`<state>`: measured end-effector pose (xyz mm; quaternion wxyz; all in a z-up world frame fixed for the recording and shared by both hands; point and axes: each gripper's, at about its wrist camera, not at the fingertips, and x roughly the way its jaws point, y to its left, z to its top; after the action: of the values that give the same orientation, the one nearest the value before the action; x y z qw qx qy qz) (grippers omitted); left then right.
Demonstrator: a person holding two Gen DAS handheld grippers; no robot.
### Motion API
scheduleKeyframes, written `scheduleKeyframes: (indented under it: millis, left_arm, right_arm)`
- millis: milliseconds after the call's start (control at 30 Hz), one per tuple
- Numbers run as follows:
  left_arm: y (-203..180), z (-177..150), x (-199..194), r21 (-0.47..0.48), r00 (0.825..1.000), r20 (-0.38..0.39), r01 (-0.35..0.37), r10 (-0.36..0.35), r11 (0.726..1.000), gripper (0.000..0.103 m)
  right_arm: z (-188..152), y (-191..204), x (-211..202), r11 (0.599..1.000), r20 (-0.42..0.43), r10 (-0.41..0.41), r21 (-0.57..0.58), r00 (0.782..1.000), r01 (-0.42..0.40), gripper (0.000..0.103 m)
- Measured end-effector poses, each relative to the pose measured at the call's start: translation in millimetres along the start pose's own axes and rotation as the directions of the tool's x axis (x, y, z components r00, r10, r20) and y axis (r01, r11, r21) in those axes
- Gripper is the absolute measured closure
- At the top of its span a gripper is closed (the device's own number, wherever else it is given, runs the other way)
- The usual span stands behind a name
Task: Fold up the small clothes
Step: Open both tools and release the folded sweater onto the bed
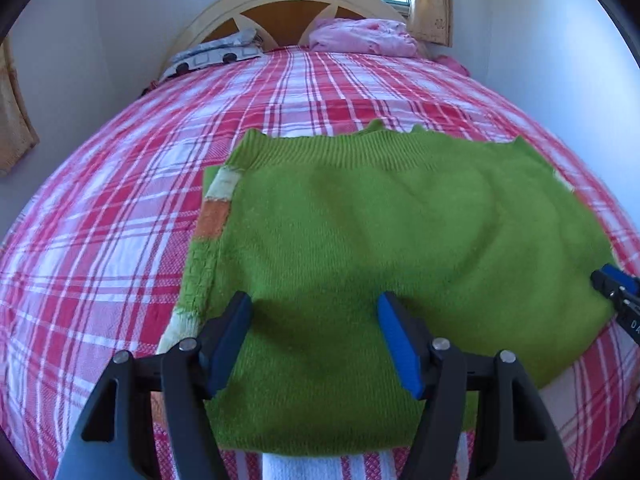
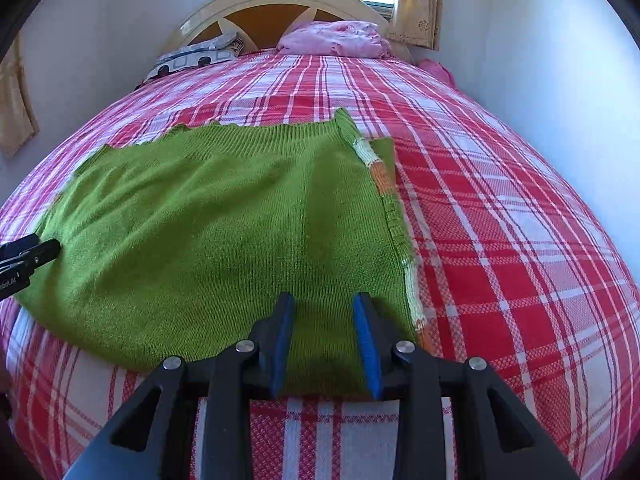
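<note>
Our left gripper stands with its jaws wide apart and nothing pinched between them, poised over the near left part of the green sweater. Our right gripper has its jaws set narrower, a modest gap between the blue pads, and it too grips nothing; we see knit fabric lying flat beneath and beyond that gap. We find the sweater spread across the red and white checked bedspread, folded into a broad rectangle with its ribbed hem turned toward the headboard. Along the sweater's outer edges we see striped sleeve bands of white and orange tucked under the green body. In each wrist view we catch the other gripper at the far side of the sweater, near its edge. Beyond the sweater, a pink pillow and a patterned cushion rest against the headboard.
</note>
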<state>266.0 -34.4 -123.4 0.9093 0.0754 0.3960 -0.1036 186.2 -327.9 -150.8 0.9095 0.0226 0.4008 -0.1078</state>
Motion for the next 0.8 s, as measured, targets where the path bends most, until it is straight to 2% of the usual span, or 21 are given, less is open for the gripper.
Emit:
scheduleKeyframes:
  millis: [67, 200, 267, 433, 633, 733, 800]
  left_arm:
    - [-2.8, -0.4, 2.9, 0.009, 0.999, -0.001, -0.038, 0.038, 0.999, 0.025]
    - [-6.8, -4.0, 3.3, 0.022, 0.995, -0.001, -0.095, 0.096, 0.995, 0.015]
    - [-5.3, -4.8, 5.2, 0.014, 0.991, -0.008, -0.132, 0.133, 0.991, 0.000]
    - [8.6, -6.6, 10.6, -0.062, 0.995, -0.048, -0.094, 0.091, 0.994, 0.000]
    - [3.5, -10.3, 3.3, -0.049, 0.993, -0.048, -0.111, 0.109, 0.993, 0.000]
    - [14.5, -21.0, -11.8, -0.141, 0.994, -0.071, -0.090, 0.080, 0.986, 0.000]
    - [25.8, -34.9, -29.2, -0.248, 0.997, -0.059, -0.066, 0.053, 0.966, 0.000]
  right_arm:
    - [-2.2, 3.1, -0.7, 1.000, 0.013, -0.013, -0.011, 1.000, 0.013, 0.070]
    - [-1.6, 2.1, 0.0, 1.000, 0.017, -0.007, -0.004, 1.000, 0.007, 0.070]
    - [-1.1, 0.9, -1.8, 1.000, 0.020, -0.006, -0.003, 1.000, 0.006, 0.070]
    - [-2.0, 5.8, -3.8, 0.999, 0.028, -0.040, -0.026, 0.999, 0.041, 0.069]
    - [-2.2, 6.7, -4.9, 0.999, 0.032, -0.047, -0.023, 0.998, 0.048, 0.066]
    - [-2.5, 6.3, -5.1, 0.999, 0.034, -0.049, -0.022, 0.998, 0.050, 0.065]
    - [-2.5, 5.6, -4.8, 0.999, 0.035, -0.048, -0.021, 0.998, 0.049, 0.065]
